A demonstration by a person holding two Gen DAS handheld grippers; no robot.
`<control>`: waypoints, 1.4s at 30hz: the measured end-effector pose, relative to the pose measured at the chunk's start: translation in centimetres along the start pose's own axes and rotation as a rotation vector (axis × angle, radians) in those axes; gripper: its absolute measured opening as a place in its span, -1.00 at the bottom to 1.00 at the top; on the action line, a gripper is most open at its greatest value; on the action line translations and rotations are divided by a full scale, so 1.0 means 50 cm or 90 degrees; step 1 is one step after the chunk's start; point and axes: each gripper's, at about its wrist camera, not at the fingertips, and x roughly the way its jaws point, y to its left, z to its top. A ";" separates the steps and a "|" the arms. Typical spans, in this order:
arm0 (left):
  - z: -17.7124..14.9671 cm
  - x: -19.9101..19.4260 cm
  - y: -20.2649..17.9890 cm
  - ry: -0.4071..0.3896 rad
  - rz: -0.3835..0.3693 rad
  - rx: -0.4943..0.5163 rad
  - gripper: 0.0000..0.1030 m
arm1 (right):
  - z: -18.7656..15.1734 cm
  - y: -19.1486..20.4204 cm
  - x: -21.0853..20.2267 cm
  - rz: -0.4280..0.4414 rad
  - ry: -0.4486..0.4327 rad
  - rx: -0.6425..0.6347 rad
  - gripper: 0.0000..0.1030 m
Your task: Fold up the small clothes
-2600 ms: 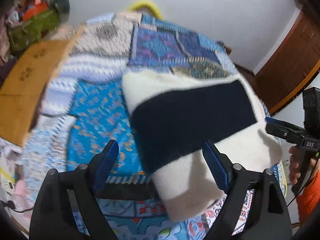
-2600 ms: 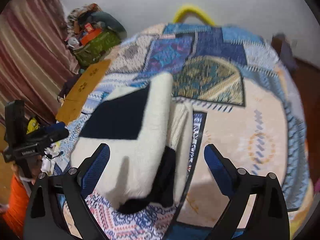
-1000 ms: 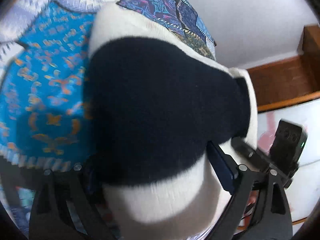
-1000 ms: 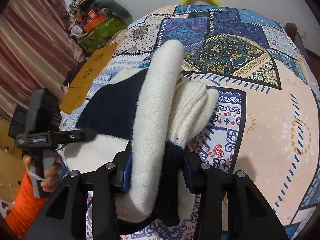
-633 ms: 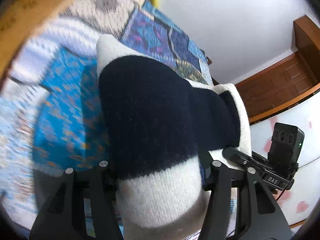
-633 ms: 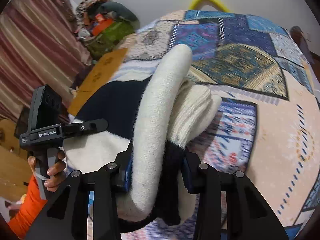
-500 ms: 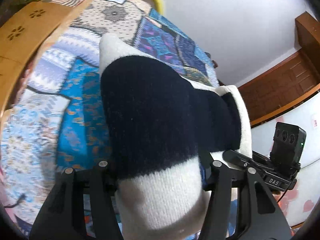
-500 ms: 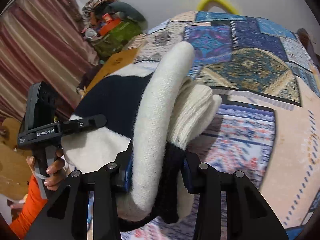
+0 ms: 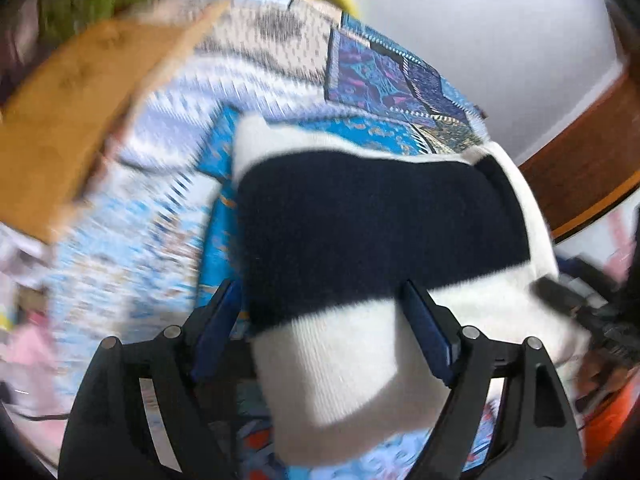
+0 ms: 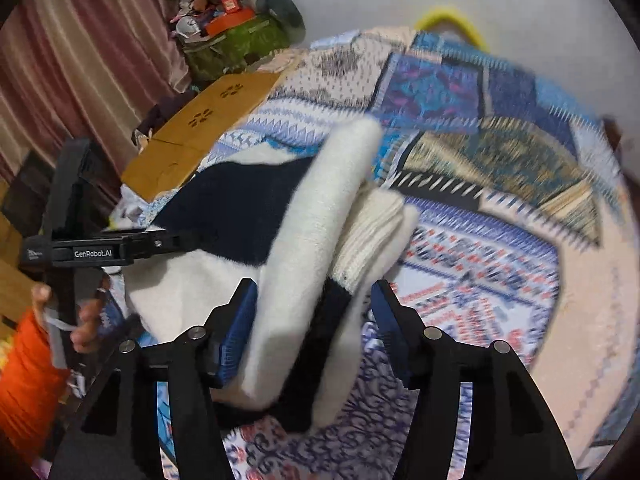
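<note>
A folded cream and navy knit sweater (image 9: 360, 232) lies on the patchwork bedspread (image 9: 168, 208). My left gripper (image 9: 324, 332) has its jaws spread at the sweater's near cream end, with gaps beside the cloth. In the right wrist view the sweater (image 10: 312, 240) shows as a thick folded stack. My right gripper (image 10: 312, 332) sits around its near end with the jaws parted, the pads just off the cloth. The left gripper (image 10: 120, 248) reaches in from the left side of that view.
A wooden headboard panel (image 10: 200, 128) and a pile of bags and clothes (image 10: 236, 32) stand at the far left. A yellow hanger (image 10: 452, 20) lies at the bed's far edge. A wooden door (image 9: 592, 148) is on the right.
Both grippers were clamped on the sweater and held it lifted; now both have opened and the sweater rests lower on the bed. Both views are blurred from motion.
</note>
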 end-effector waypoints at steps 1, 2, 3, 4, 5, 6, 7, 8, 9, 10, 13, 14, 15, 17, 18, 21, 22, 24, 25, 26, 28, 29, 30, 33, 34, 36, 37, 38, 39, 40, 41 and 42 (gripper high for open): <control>-0.002 -0.019 -0.008 -0.015 0.022 0.018 0.60 | -0.002 0.006 -0.016 -0.015 -0.012 -0.010 0.07; -0.004 -0.041 -0.020 -0.031 0.040 0.037 0.60 | -0.004 0.014 -0.036 -0.030 -0.027 -0.019 0.07; -0.010 -0.071 -0.032 -0.052 0.051 0.055 0.60 | -0.007 0.022 -0.058 -0.038 -0.043 -0.025 0.07; -0.014 -0.101 -0.049 -0.074 0.058 0.070 0.60 | -0.003 0.025 -0.069 -0.041 -0.053 -0.029 0.07; -0.020 -0.132 -0.065 -0.094 0.062 0.085 0.60 | -0.004 0.034 -0.092 -0.046 -0.071 -0.034 0.07; -0.030 -0.175 -0.086 -0.125 0.061 0.102 0.60 | -0.003 0.041 -0.111 -0.048 -0.086 -0.037 0.07; -0.033 -0.205 -0.102 -0.149 0.060 0.113 0.60 | -0.003 0.050 -0.133 -0.050 -0.104 -0.041 0.07; -0.037 -0.236 -0.121 -0.176 0.058 0.123 0.60 | -0.004 0.061 -0.160 -0.049 -0.126 -0.045 0.07; -0.051 -0.284 -0.142 -0.212 0.056 0.134 0.60 | -0.002 0.072 -0.180 -0.048 -0.145 -0.047 0.07; -0.057 -0.314 -0.158 -0.234 0.057 0.140 0.60 | -0.003 0.086 -0.206 -0.047 -0.167 -0.051 0.07; -0.089 -0.422 -0.207 -0.320 0.066 0.159 0.60 | -0.018 0.130 -0.300 -0.044 -0.247 -0.065 0.07; -0.099 -0.452 -0.221 -0.344 0.065 0.163 0.60 | -0.023 0.145 -0.323 -0.042 -0.267 -0.067 0.07; -0.113 -0.485 -0.232 -0.369 0.063 0.168 0.60 | -0.031 0.160 -0.354 -0.037 -0.296 -0.068 0.07; -0.142 -0.543 -0.252 -0.420 0.064 0.172 0.60 | -0.047 0.185 -0.399 -0.027 -0.340 -0.068 0.07; -0.154 -0.565 -0.264 -0.442 0.066 0.173 0.60 | -0.055 0.196 -0.416 -0.024 -0.358 -0.069 0.07; -0.202 -0.623 -0.291 -0.508 0.081 0.177 0.60 | -0.087 0.229 -0.463 -0.018 -0.409 -0.076 0.07; -0.213 -0.633 -0.295 -0.520 0.083 0.176 0.60 | -0.102 0.244 -0.478 -0.021 -0.426 -0.083 0.07; -0.241 -0.651 -0.303 -0.546 0.092 0.170 0.63 | -0.122 0.260 -0.491 -0.037 -0.449 -0.090 0.11; -0.250 -0.657 -0.306 -0.553 0.099 0.169 0.65 | -0.134 0.266 -0.498 -0.044 -0.461 -0.090 0.16; -0.259 -0.660 -0.308 -0.561 0.107 0.167 0.73 | -0.146 0.272 -0.503 -0.048 -0.471 -0.087 0.28; -0.277 -0.661 -0.311 -0.575 0.121 0.164 0.83 | -0.160 0.278 -0.506 -0.053 -0.482 -0.079 0.41; -0.285 -0.662 -0.312 -0.578 0.124 0.161 0.89 | -0.167 0.282 -0.506 -0.060 -0.487 -0.075 0.46; -0.288 -0.659 -0.311 -0.578 0.124 0.155 0.93 | -0.170 0.282 -0.507 -0.067 -0.490 -0.072 0.57; -0.296 -0.654 -0.304 -0.571 0.115 0.136 0.95 | -0.180 0.283 -0.507 -0.091 -0.500 -0.064 0.80; -0.298 -0.653 -0.301 -0.570 0.114 0.134 0.95 | -0.181 0.284 -0.506 -0.098 -0.502 -0.062 0.84; -0.301 -0.654 -0.297 -0.570 0.114 0.131 0.97 | -0.189 0.285 -0.511 -0.103 -0.503 -0.060 1.00; -0.303 -0.654 -0.298 -0.570 0.113 0.130 0.97 | -0.190 0.286 -0.511 -0.108 -0.504 -0.059 1.00; -0.304 -0.655 -0.296 -0.570 0.112 0.128 0.98 | -0.192 0.288 -0.511 -0.114 -0.504 -0.061 1.00; -0.310 -0.657 -0.298 -0.571 0.110 0.127 0.98 | -0.195 0.290 -0.512 -0.119 -0.503 -0.063 1.00; -0.309 -0.657 -0.299 -0.571 0.108 0.127 0.98 | -0.193 0.291 -0.511 -0.122 -0.502 -0.065 1.00; -0.309 -0.657 -0.300 -0.571 0.106 0.126 0.98 | -0.195 0.288 -0.512 -0.122 -0.501 -0.064 1.00; -0.309 -0.657 -0.300 -0.570 0.104 0.125 0.98 | -0.200 0.288 -0.512 -0.121 -0.500 -0.063 1.00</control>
